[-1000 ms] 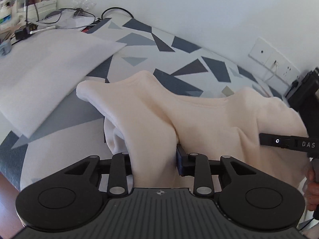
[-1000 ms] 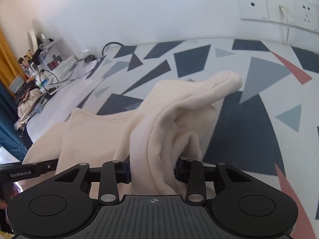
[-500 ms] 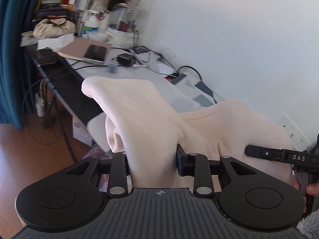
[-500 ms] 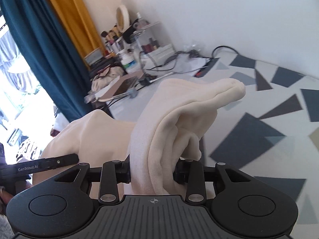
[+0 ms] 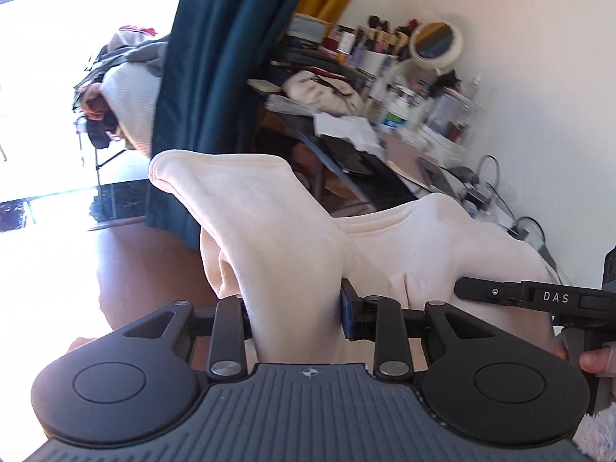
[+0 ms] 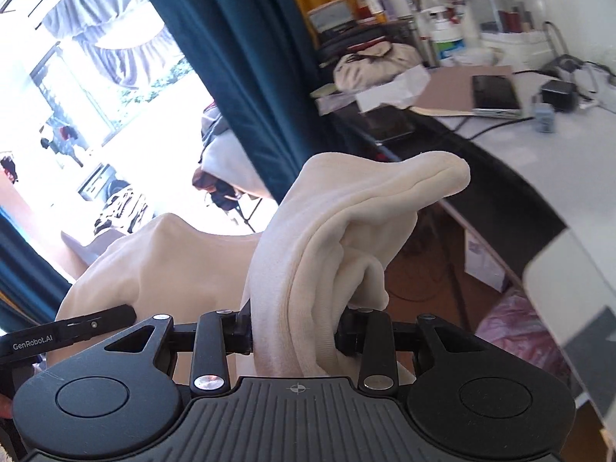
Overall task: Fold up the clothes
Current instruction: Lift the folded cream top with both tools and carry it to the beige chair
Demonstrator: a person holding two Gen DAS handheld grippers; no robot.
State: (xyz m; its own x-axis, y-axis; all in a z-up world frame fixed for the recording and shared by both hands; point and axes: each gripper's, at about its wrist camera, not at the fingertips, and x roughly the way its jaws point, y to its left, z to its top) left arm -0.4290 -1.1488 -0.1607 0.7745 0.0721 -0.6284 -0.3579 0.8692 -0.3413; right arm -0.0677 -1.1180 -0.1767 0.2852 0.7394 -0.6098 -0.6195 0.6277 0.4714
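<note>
Left claw [image 5: 294,317] clamps one bunched corner of the cream garment [image 5: 423,246] while, just to its right, the right claw [image 6: 294,333] pinches another, so the cloth hangs stretched between them, lifted for folding.

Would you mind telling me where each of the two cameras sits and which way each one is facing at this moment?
Left wrist: sits on the left gripper, looking along its fingers at the cream garment, teal curtain and cluttered desk; a fingertip shows at right.
Right wrist: sits on the right gripper, facing the curtain, window and desk; no hand clearly shows.
Shared: the garment, curtain, desk, and each shows the other gripper's finger.
</note>
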